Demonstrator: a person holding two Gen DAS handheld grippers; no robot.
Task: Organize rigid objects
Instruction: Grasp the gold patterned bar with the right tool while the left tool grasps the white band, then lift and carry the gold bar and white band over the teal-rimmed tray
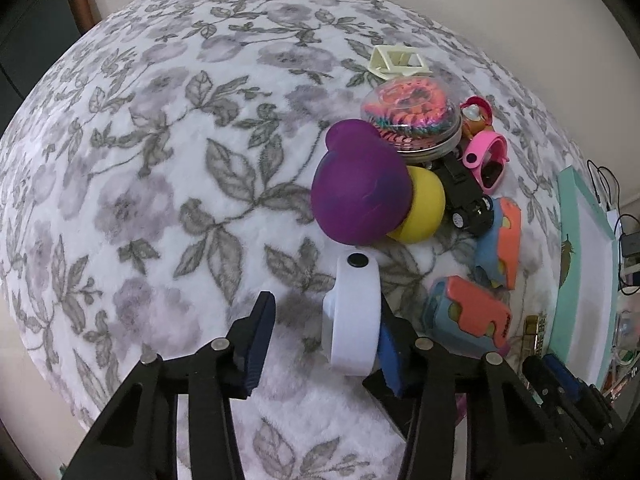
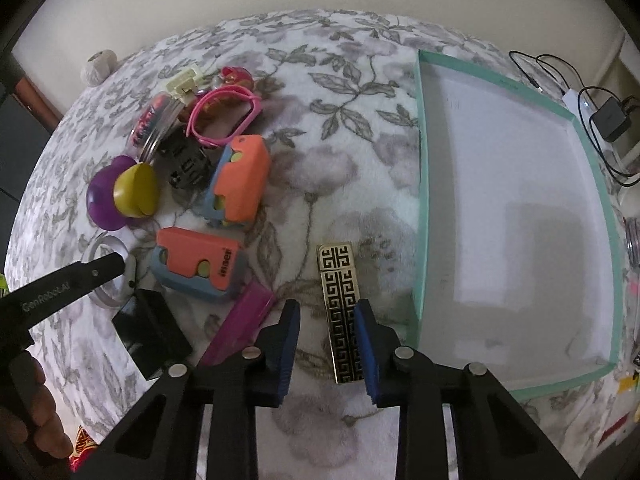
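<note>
Toys lie in a heap on the floral blanket. My left gripper point(image 1: 326, 308) is open, its right finger against a white ring-shaped band point(image 1: 354, 312) that stands on edge between the jaws. Beyond it lie a purple ball point(image 1: 360, 192) and a yellow ball point(image 1: 426, 204). My right gripper point(image 2: 326, 326) is open around the near end of a black-and-gold patterned box point(image 2: 340, 308), not closed on it. The left gripper point(image 2: 108, 268) also shows in the right wrist view, by the white band point(image 2: 108, 280).
A shallow teal-rimmed white tray point(image 2: 420, 184) lies right of the gold box. Two orange-and-blue toys point(image 2: 240, 176) point(image 2: 200, 264), a pink strap point(image 2: 224, 116), a black toy car point(image 2: 188, 164), a jar of coloured bands point(image 1: 412, 116), a black block point(image 2: 152, 332) and a magenta piece point(image 2: 240, 324) lie about.
</note>
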